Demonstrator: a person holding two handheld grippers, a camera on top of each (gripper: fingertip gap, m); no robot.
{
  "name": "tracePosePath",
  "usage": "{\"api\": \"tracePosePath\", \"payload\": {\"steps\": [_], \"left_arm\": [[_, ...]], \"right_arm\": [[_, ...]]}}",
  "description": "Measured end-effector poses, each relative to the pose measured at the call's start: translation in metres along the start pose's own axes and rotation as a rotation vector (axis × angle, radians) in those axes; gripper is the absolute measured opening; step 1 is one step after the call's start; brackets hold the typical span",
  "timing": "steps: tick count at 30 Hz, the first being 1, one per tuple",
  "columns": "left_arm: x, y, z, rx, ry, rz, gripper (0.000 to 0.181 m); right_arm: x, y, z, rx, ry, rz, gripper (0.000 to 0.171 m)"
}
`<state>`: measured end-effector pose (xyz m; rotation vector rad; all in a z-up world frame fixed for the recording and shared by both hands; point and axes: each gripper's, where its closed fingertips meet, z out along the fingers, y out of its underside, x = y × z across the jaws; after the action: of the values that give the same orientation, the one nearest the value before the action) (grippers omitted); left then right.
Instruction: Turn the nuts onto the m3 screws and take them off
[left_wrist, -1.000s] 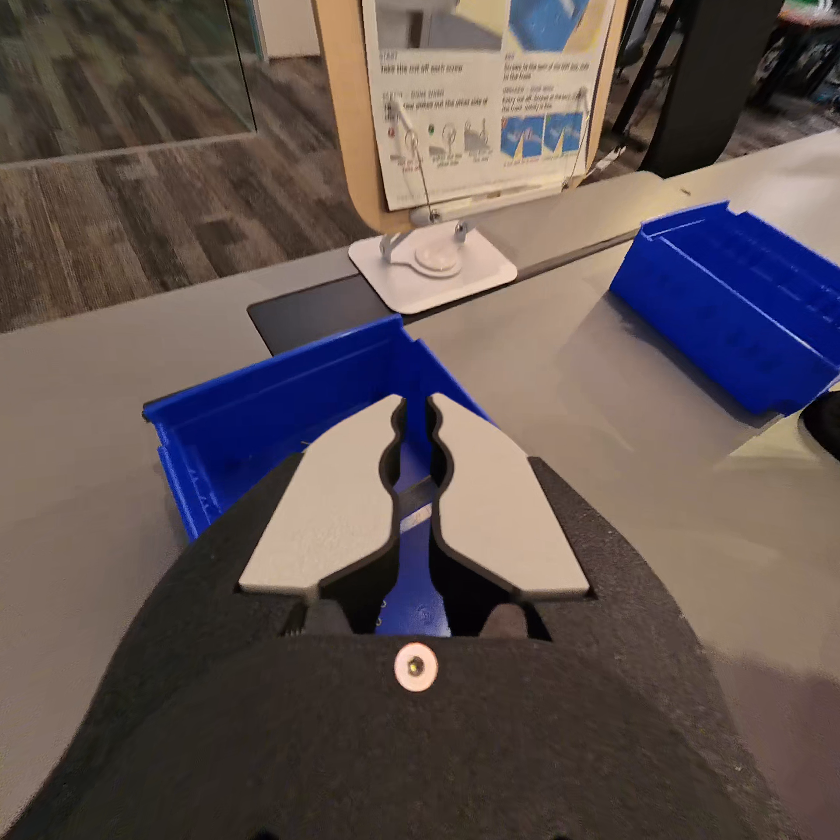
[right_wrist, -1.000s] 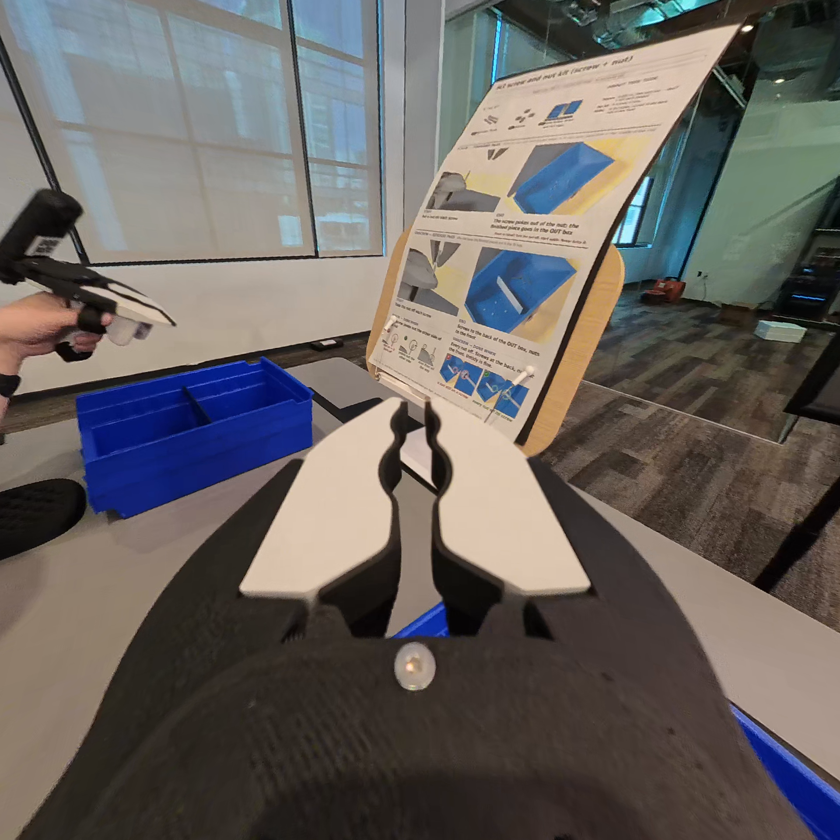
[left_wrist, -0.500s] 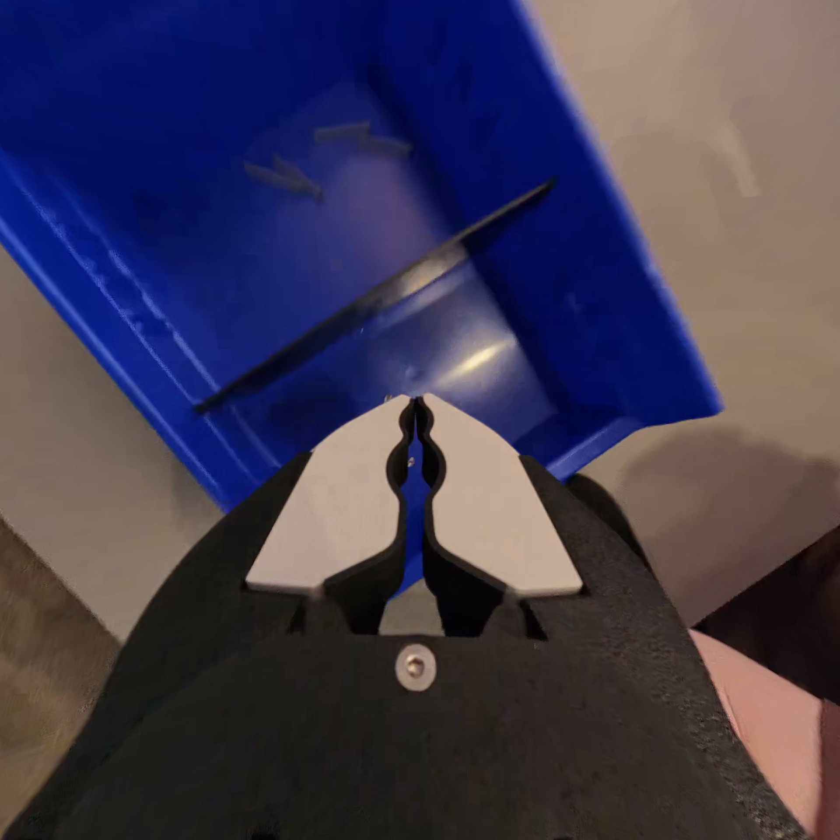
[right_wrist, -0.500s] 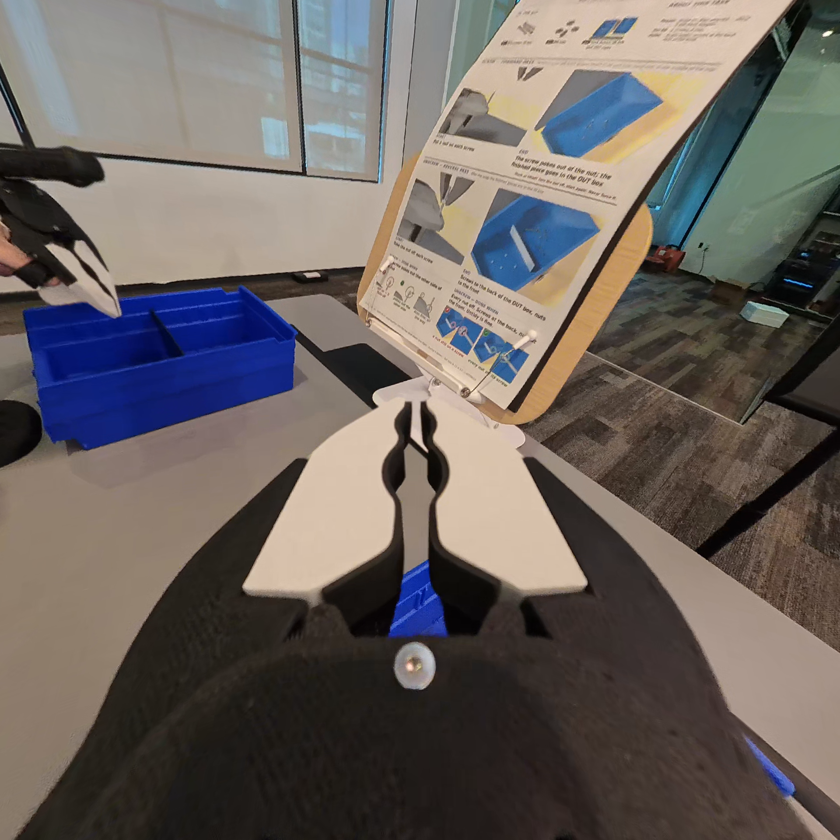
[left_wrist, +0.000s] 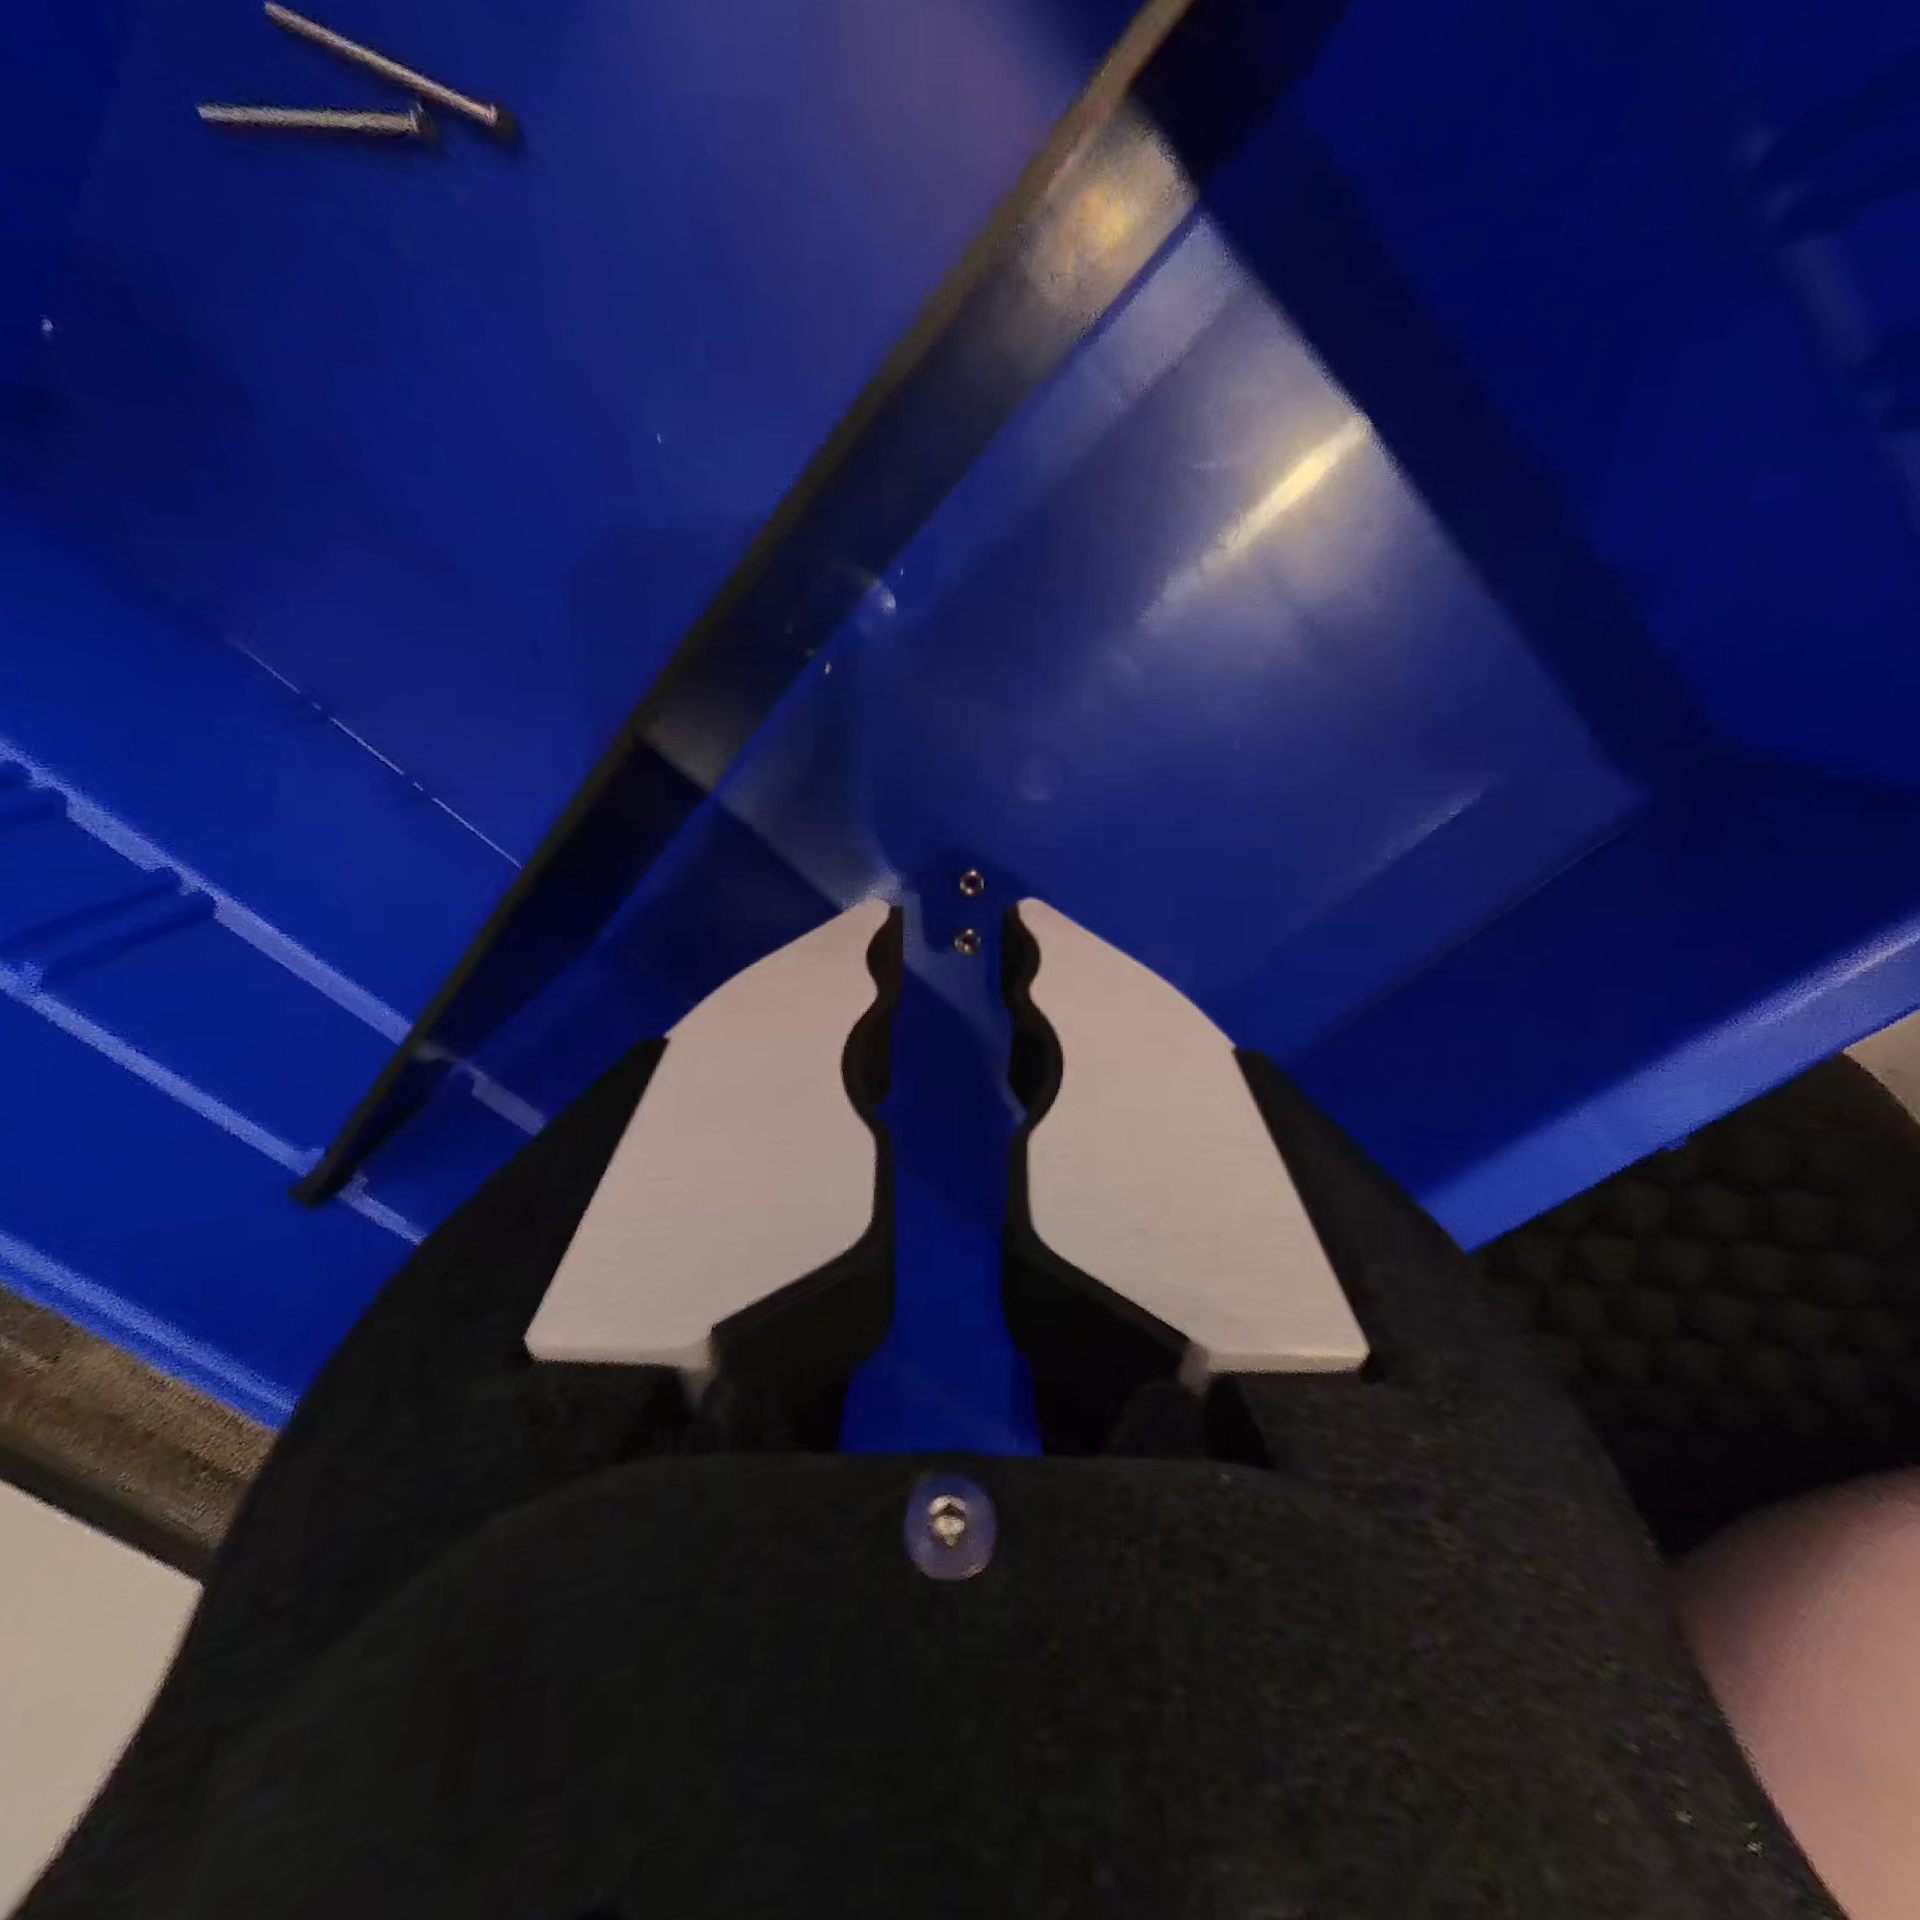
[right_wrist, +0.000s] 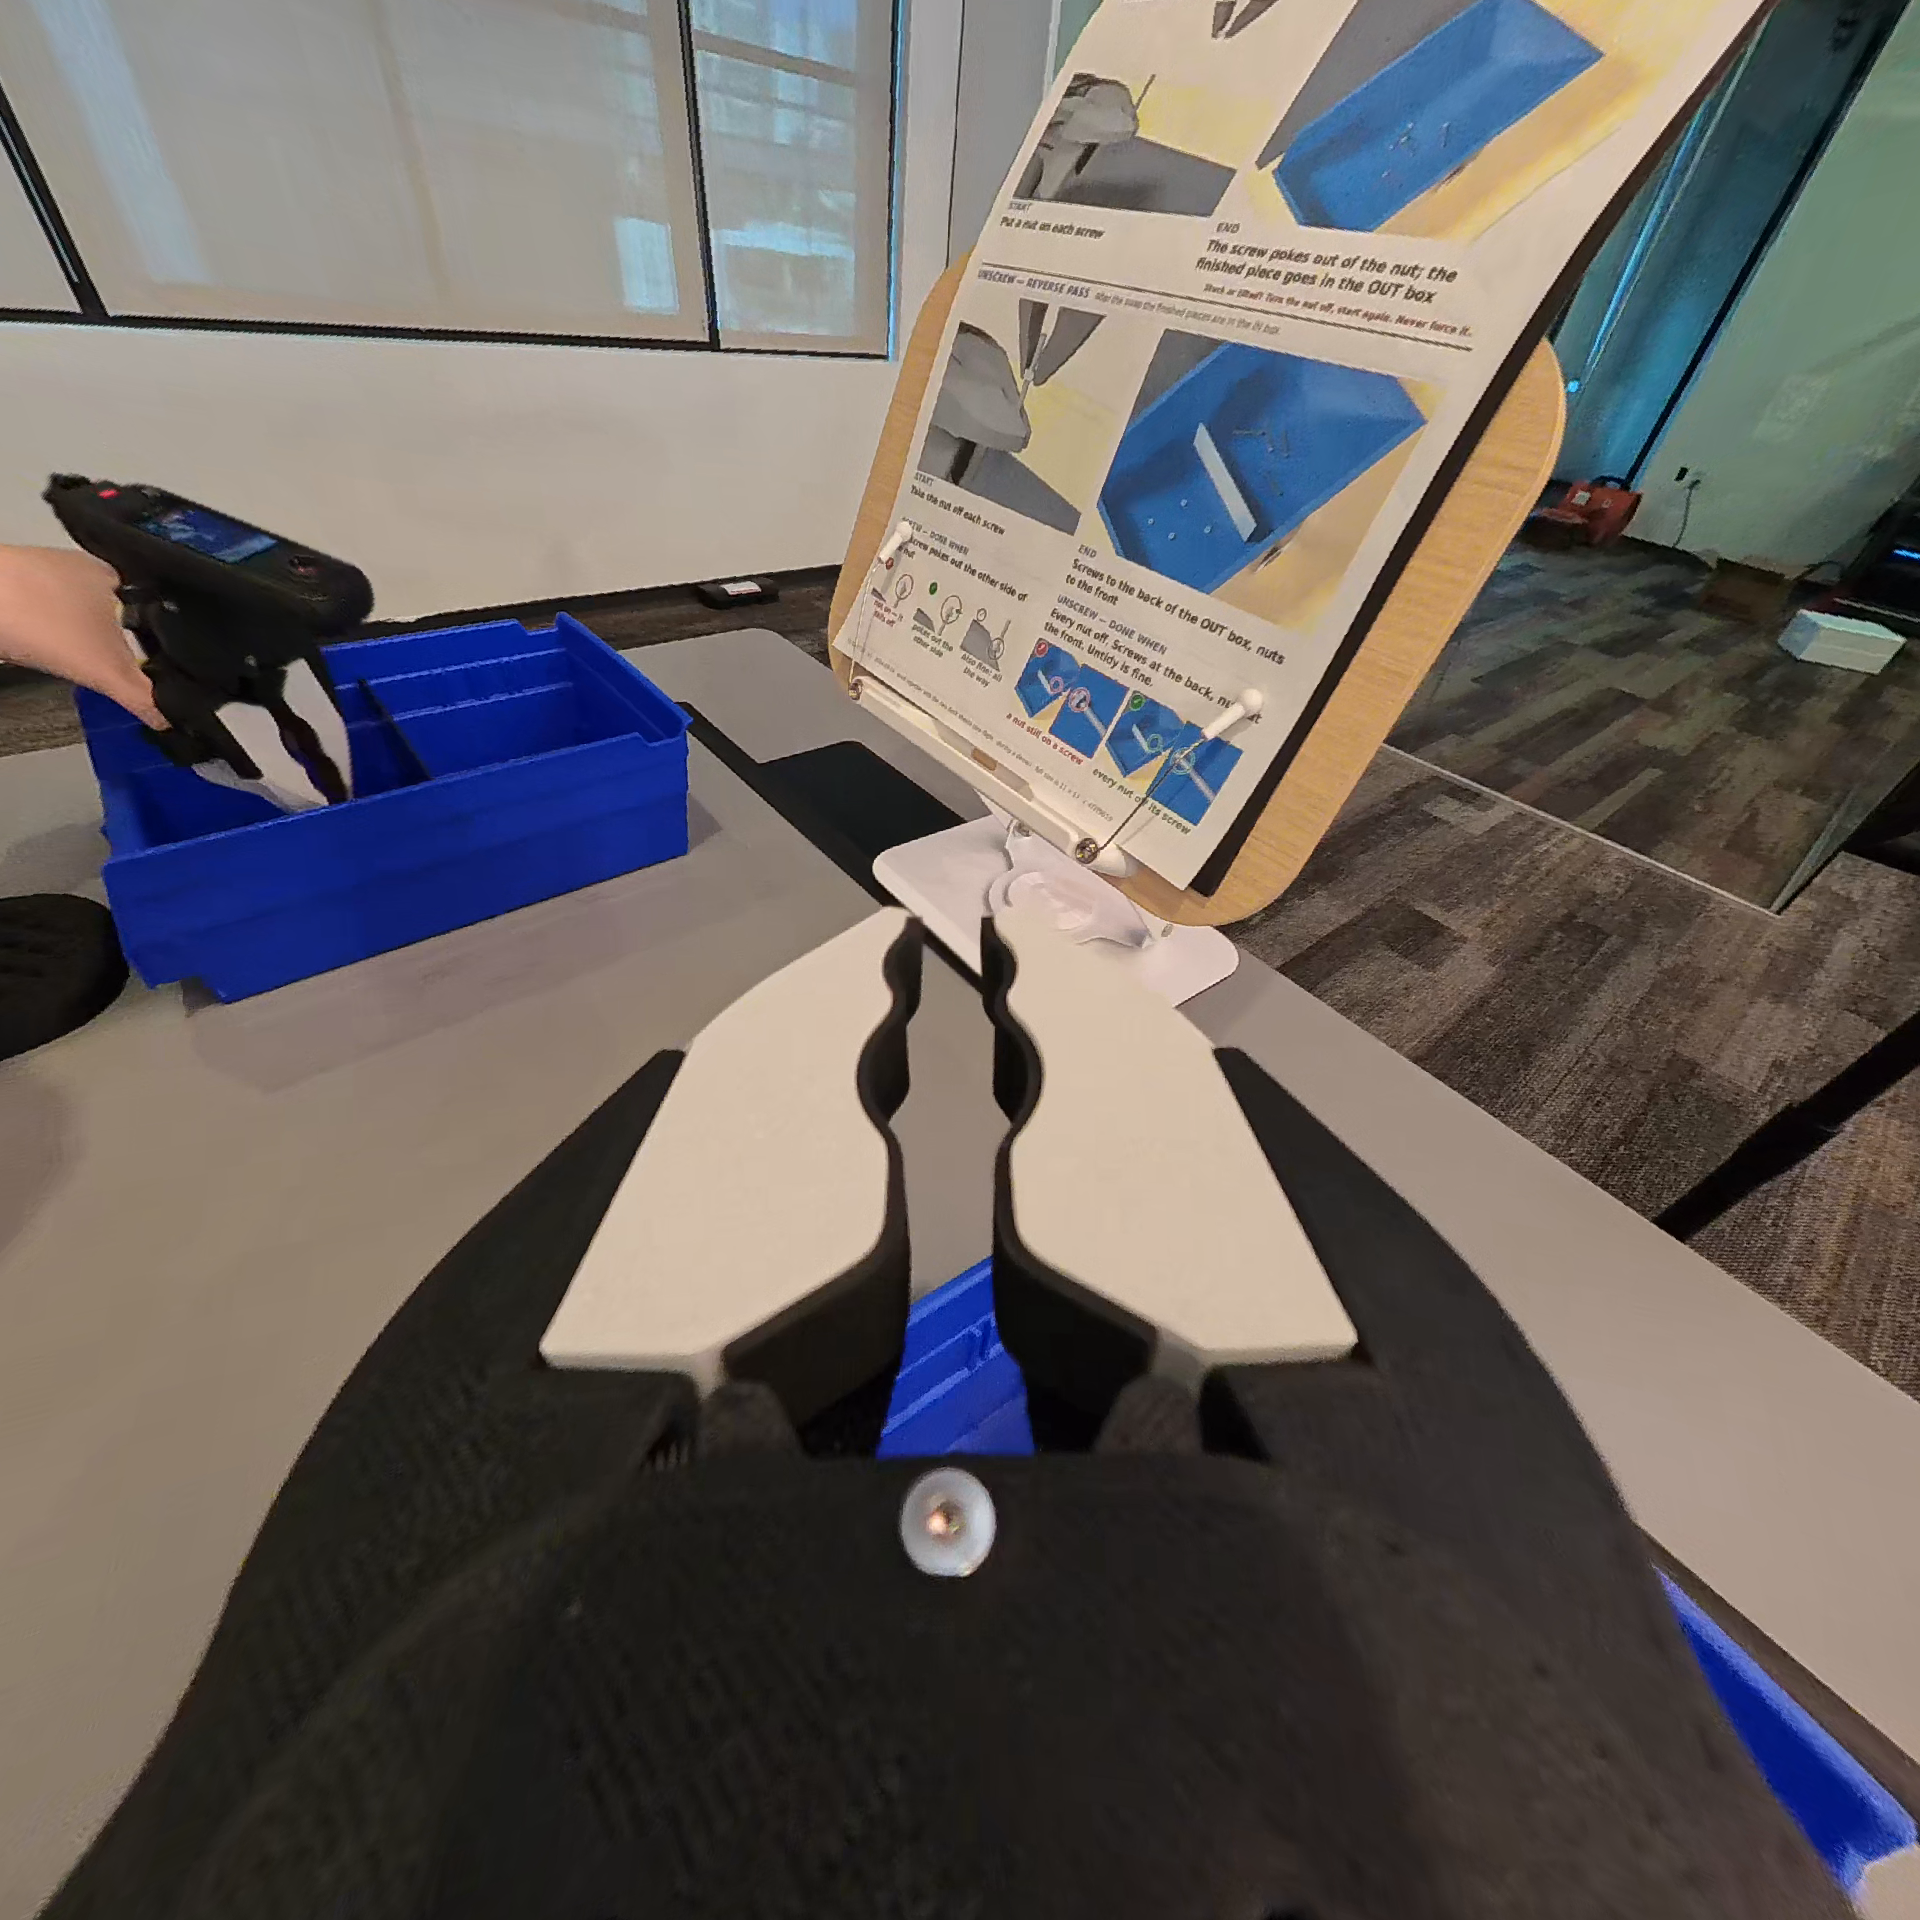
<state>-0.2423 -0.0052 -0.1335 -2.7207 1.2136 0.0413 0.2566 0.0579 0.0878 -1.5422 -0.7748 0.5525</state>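
Left wrist view looks down into a blue bin (left_wrist: 1351, 727) split by a dark divider (left_wrist: 790, 540). The left gripper (left_wrist: 951, 909) hangs over the near compartment, its fingers (left_wrist: 769, 1122) slightly parted around nothing, two small nuts (left_wrist: 968, 912) on the floor just beyond the tips. Two screws (left_wrist: 343, 99) lie across the divider. The right gripper (right_wrist: 948, 930) hovers above the table (right_wrist: 343, 1122), fingers narrowly apart and empty, facing an instruction sheet (right_wrist: 1174, 436) on its stand.

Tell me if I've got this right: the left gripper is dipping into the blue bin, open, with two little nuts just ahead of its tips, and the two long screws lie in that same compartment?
Not quite. In the left wrist view, the two screws lie across the black divider from the nuts, in the blue bin's other compartment. The open left gripper does point at the nuts.
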Motion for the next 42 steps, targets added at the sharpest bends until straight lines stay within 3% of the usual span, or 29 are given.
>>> {"api": "tracePosePath", "payload": {"steps": [20,42], "left_arm": [[0.004,0.007,0.022,-0.115,0.037,0.029,0.015],[0.007,0.010,0.020,-0.150,0.035,0.030,0.006]], "right_arm": [[-0.006,0.007,0.007,-0.056,-0.016,-0.033,0.013],[-0.012,0.014,0.013,-0.119,-0.021,-0.083,0.016]]}}
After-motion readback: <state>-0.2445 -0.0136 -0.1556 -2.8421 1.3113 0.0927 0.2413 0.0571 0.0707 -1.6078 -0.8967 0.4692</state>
